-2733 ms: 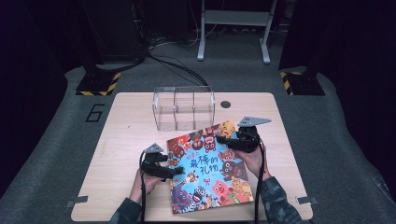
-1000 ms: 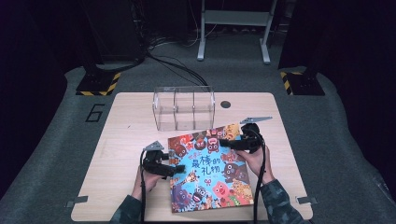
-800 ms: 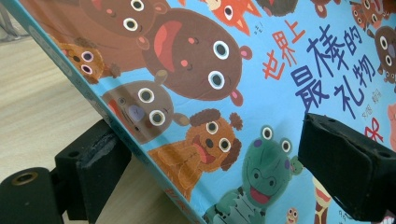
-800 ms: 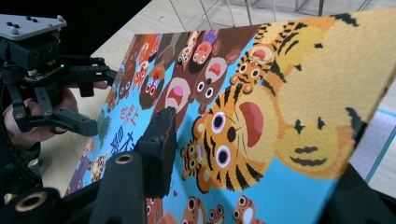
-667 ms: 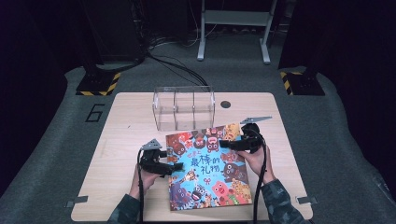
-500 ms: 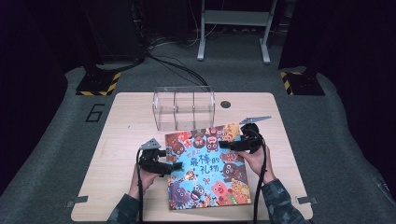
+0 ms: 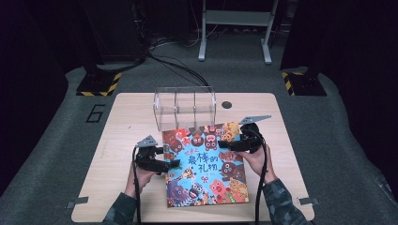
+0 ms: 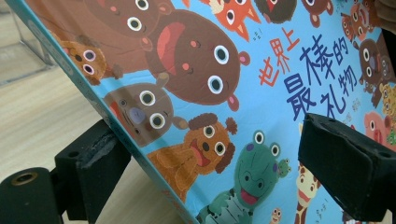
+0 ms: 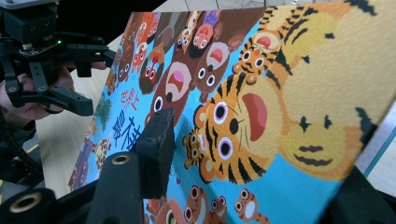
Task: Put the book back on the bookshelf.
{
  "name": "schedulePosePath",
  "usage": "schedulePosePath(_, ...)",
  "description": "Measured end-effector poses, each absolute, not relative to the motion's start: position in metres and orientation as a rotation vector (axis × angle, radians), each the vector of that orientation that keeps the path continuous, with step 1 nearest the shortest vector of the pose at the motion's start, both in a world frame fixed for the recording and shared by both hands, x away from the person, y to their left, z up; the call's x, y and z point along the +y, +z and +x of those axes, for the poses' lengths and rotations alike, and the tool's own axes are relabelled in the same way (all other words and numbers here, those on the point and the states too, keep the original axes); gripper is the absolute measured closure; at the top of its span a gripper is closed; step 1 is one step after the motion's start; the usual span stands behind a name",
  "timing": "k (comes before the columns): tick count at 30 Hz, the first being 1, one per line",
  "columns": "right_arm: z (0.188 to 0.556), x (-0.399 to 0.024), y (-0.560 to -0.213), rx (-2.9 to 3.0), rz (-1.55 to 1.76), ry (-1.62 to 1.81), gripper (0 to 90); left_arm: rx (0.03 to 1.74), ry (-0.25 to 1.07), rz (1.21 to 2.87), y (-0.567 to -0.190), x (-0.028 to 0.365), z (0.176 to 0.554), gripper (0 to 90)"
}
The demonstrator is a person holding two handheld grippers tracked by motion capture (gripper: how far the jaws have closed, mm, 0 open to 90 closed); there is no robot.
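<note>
My left tongs [image 7: 174,164] pinch the book [image 7: 206,164] at its left edge; my right tongs [image 7: 224,144] pinch its far right corner. Both forearms rise from the near edge of the wooden table [image 7: 117,136]; dark floor around.

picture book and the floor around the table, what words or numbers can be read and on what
"世界上" in orange on the picture book cover.
"最棒的礼物" in dark blue below it on the same cover, also readable in the high view.
"6" in pale paint on the grey floor, left of the wooden table.
Small marks beside the title are too tiny to read.
</note>
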State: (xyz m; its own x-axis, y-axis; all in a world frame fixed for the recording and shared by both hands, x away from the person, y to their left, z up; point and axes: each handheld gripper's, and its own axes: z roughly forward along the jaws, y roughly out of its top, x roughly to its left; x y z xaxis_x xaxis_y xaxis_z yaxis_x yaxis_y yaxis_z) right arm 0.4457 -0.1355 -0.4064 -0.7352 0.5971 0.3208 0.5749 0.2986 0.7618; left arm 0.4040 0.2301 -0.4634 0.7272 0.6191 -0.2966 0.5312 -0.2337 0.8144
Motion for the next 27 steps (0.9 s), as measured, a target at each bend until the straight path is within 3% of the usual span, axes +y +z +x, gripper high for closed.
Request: schedulePosePath(27, 0.444, -0.125, -0.387, 2.472, 1.033, 1.367, 42.8, 0.822, 0.197, 1.892, -0.430, 0.239, 0.400, 9.6)
